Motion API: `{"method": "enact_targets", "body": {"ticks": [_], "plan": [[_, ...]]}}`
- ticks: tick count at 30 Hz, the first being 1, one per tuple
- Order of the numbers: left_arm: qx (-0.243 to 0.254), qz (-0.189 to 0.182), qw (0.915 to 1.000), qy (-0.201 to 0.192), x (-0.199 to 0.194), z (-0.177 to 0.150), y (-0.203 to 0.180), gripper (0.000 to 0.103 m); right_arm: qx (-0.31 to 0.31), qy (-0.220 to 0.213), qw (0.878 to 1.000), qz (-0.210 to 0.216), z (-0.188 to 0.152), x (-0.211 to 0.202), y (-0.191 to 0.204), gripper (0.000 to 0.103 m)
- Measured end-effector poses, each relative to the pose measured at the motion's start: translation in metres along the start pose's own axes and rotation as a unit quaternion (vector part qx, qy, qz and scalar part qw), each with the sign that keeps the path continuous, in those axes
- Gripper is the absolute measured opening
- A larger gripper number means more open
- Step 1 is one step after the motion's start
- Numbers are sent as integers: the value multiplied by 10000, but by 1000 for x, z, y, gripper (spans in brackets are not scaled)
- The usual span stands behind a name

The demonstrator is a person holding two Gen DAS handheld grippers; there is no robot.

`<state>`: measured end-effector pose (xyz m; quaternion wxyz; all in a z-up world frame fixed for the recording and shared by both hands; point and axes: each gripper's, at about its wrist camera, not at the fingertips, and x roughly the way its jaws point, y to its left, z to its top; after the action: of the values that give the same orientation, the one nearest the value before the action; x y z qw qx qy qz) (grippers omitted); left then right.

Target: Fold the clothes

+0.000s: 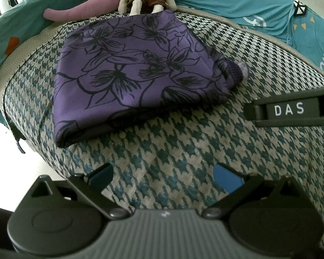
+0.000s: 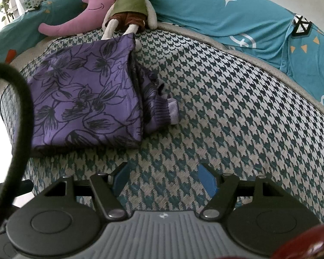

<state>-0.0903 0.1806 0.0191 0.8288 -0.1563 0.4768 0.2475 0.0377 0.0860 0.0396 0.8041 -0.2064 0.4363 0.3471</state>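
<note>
Jaws spread; garment (image 2: 84, 99) touches plush rabbit (image 2: 129, 8).

Left wrist view: looking forward and down along left gripper (image 1: 164, 174) over houndstooth mattress (image 1: 183, 142), sitting close above surface, facing folded purple garment (image 1: 131, 73) ahead and slightly left. Catching right gripper (image 1: 291, 110) at right edge. Right wrist view: looking along right gripper (image 2: 165, 180), similarly low and near, facing same way from further right; garment (image 2: 84, 99) lying ahead-left. Sharing garment, mattress (image 2: 226, 108), plush toys (image 2: 129, 10), teal bedding (image 2: 226, 15).
</note>
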Motion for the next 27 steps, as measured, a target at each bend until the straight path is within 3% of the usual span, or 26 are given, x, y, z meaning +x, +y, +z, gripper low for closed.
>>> {"method": "enact_targets", "body": {"ticks": [14,27], "plan": [[-69,121,9999,-89,1,1,4,103,-47,-14,10000,35,0,-2,2,71],[-74,-3,9999,84,4,-4,3,103,-124,34,9998,119,-1,-1,6,71]]}}
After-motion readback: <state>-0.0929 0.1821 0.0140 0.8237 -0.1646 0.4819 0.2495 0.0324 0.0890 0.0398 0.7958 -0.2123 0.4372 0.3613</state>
